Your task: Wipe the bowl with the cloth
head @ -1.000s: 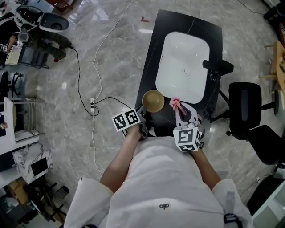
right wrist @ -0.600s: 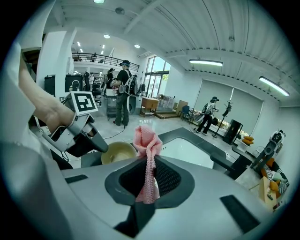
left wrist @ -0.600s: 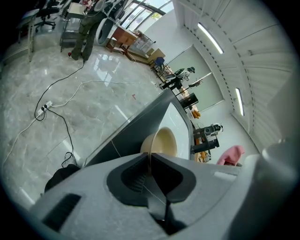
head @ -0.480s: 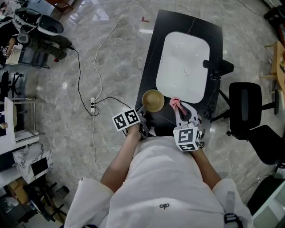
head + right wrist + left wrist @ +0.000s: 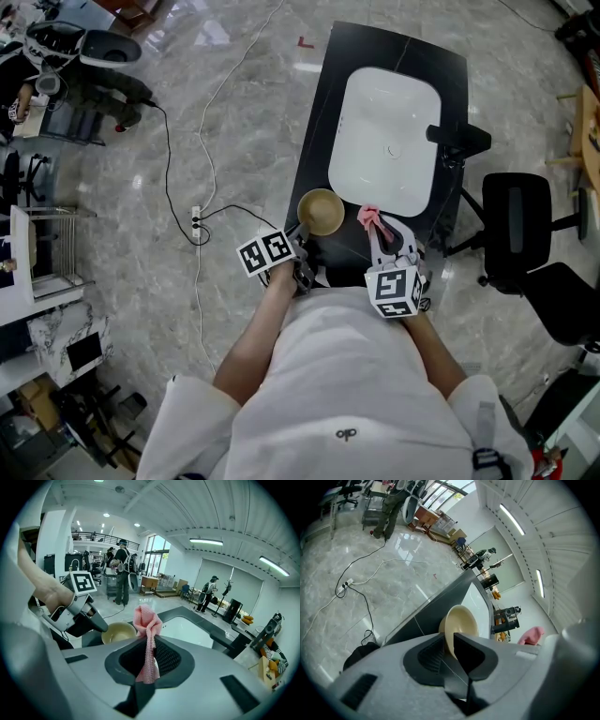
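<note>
My left gripper (image 5: 447,637) has just been opening its jaws. The bowl (image 5: 462,620) rim stands between them, seemingly no longer pinched, and the bowl sits on the dark counter (image 5: 319,131) beside the sink (image 5: 386,141). My right gripper (image 5: 149,641) is clamped on the pink cloth (image 5: 146,620), near the bowl.

The cloth (image 5: 146,618) pinched in my right gripper (image 5: 149,645) is a pink, coarse open-weave knit. Just ahead to its left the bowl (image 5: 118,632) looks smooth satin beige; beyond, a glossy white basin (image 5: 186,627) in a matt black counter (image 5: 178,612)
</note>
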`<state>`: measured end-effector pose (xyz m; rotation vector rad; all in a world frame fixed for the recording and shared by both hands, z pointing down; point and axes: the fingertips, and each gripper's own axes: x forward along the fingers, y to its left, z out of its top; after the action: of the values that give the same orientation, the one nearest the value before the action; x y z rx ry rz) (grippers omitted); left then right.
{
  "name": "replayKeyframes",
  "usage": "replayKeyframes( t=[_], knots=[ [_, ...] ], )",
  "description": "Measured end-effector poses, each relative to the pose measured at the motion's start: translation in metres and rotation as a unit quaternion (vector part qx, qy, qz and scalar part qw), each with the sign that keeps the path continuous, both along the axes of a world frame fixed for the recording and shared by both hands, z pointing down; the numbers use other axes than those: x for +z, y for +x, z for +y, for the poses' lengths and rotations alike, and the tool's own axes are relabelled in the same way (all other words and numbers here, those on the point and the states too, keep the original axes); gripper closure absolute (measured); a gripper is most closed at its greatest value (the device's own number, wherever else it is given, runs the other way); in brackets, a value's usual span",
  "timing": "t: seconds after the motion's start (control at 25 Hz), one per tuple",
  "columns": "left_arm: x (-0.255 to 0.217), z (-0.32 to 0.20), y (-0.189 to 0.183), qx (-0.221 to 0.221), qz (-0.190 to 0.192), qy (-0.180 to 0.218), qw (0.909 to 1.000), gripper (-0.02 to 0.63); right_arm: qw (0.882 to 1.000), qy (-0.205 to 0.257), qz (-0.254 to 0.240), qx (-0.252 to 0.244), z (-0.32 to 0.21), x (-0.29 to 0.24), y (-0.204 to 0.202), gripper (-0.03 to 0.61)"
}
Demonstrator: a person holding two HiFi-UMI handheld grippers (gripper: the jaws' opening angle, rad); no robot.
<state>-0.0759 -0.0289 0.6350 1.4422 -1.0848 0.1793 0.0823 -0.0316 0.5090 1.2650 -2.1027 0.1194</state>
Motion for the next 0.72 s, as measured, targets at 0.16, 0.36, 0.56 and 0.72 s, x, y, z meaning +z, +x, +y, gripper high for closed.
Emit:
replayKeyframes(
  t=[0.16,0.36,0.56,0.72],
  knots=[
    [-0.003,-0.001,-0.001,-0.010,0.012,0.007,0.9998,0.540,1.000,0.001,0.001,0.001,0.001,0.000,0.000,0.551],
    [0.000,-0.002,-0.005,-0.020,0.005,0.008,0.9998,0.529,1.000,0.004,0.001,0.002,-0.001,0.001,0.001,0.551],
    [-0.008,-0.006,-0.018,-0.020,-0.037,0.033,0.9985,0.526,1.000,0.005,0.001,0.003,-0.002,0.001,0.002,0.551],
    [-0.037,-0.018,-0.026,0.011,-0.100,0.102,0.9897,0.526,1.000,0.007,-0.001,-0.002,-0.005,0.000,-0.001,0.551]
  ],
)
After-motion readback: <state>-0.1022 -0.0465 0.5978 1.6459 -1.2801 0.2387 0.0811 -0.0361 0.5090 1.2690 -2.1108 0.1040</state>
